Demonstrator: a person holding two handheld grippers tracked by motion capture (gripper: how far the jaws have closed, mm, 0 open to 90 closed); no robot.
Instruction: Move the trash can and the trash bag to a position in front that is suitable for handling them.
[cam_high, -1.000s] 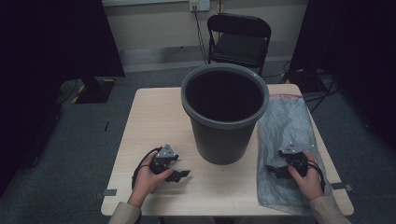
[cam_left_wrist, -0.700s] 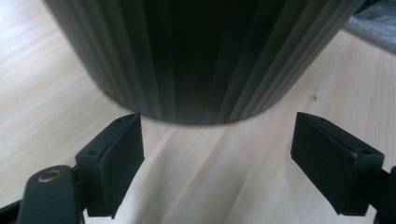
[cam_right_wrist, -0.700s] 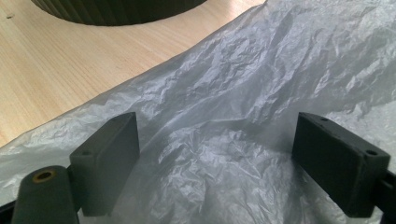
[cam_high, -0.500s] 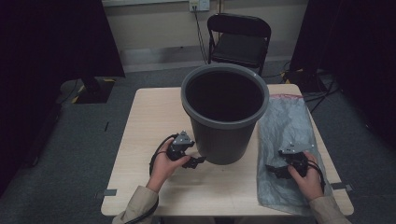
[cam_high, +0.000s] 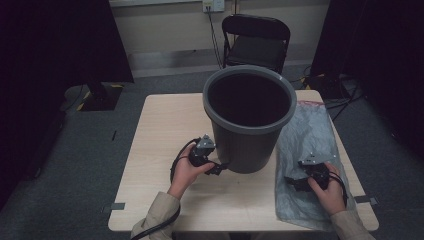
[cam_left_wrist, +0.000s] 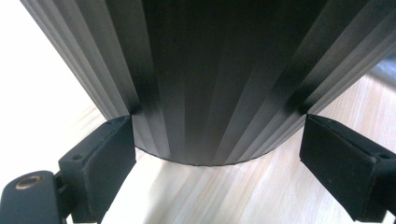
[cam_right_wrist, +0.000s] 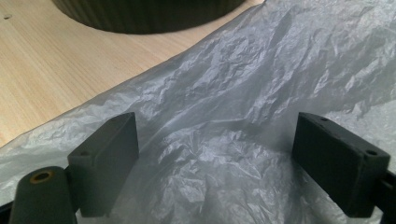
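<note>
High view: a dark ribbed bin (cam_high: 249, 117) stands on the table (cam_high: 155, 130), no label or writing readable on it. A clear plastic bag (cam_high: 310, 135) lies flat just right of the bin. The left gripper (cam_high: 218, 168), held in the person's left hand (cam_high: 187, 170), points level at the bin's base, its tip touching or almost touching it. The right gripper (cam_high: 295, 181) rests on the bag.

Left gripper view: the jaws have just been opening and stand wide, flanking the bin's (cam_left_wrist: 201, 79) foot without pressing it.

Right gripper view: jaws spread wide over the crinkled bag (cam_right_wrist: 243, 116), gripping nothing; the bin's base (cam_right_wrist: 140, 14) shows beyond.
</note>
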